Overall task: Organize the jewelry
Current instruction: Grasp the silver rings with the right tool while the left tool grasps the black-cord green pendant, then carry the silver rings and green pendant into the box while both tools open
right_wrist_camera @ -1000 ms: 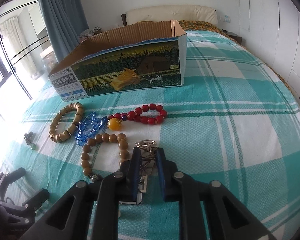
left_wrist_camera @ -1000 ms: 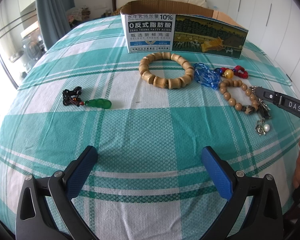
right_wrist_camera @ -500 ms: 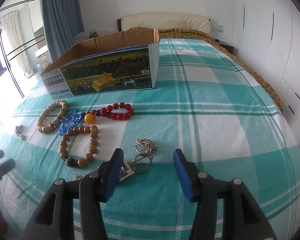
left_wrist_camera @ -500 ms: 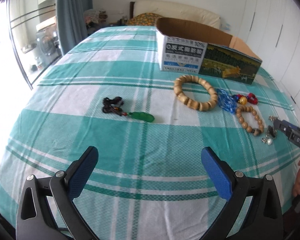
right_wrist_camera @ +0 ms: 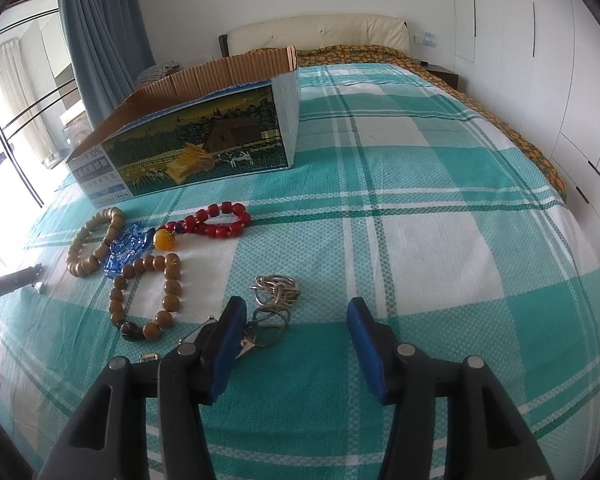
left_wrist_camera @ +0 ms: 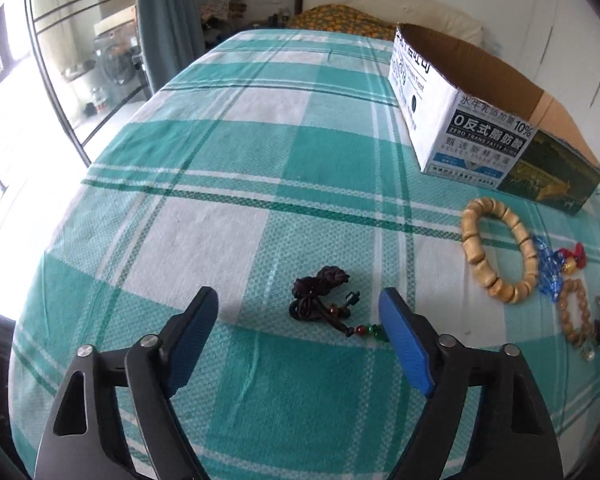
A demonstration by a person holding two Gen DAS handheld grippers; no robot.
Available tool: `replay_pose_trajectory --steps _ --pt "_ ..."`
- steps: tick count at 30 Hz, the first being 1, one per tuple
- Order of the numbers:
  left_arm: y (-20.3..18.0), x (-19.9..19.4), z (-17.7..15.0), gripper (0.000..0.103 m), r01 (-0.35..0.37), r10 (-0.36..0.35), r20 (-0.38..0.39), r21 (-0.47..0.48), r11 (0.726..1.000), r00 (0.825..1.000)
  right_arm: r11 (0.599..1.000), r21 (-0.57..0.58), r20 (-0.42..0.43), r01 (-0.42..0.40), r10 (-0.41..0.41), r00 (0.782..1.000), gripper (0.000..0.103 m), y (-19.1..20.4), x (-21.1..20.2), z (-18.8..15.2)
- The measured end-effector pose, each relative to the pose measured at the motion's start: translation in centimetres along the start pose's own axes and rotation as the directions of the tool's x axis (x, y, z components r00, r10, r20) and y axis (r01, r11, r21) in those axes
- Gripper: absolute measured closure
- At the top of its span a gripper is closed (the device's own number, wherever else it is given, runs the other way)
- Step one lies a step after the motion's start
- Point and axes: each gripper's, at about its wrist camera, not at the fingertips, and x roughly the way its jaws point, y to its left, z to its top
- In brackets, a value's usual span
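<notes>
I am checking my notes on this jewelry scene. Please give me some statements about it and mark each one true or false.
1. The left gripper is closing around the dark cord pendant, which lies between its jaws. True.
2. The right gripper grips the silver wire rings. False: its jaws stand apart, and the rings lie loose on the bedspread.
3. The red bead bracelet is inside the cardboard box. False: it lies on the bedspread in front of the box.
4. The blue crystal piece lies beside the large wooden bracelet. True.
5. The box is closed with a lid. False: its top is open.
</notes>
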Motion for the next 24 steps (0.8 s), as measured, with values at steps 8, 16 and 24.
replay_pose_trajectory --steps 8,16,24 --pt "1.3 -2.5 -1.3 0.092 0.137 -0.132 0.112 -0.033 0.990 0.985 0.999 -0.001 -0.001 -0.047 0.047 0.999 0.048 -0.1 -0.1 0.0" --pt "1.1 -4.7 -2.4 0.092 0.222 -0.213 0.133 -0.059 0.973 0.968 0.994 -0.010 -0.064 -0.106 0.105 0.992 0.048 1.1 1.0 1.3" --pt "0.0 -6.9 -2.6 0.092 0.247 -0.241 0.128 -0.032 0.968 0.962 0.995 -0.047 -0.011 -0.083 0.082 0.997 0.082 1.5 -2.6 2.6"
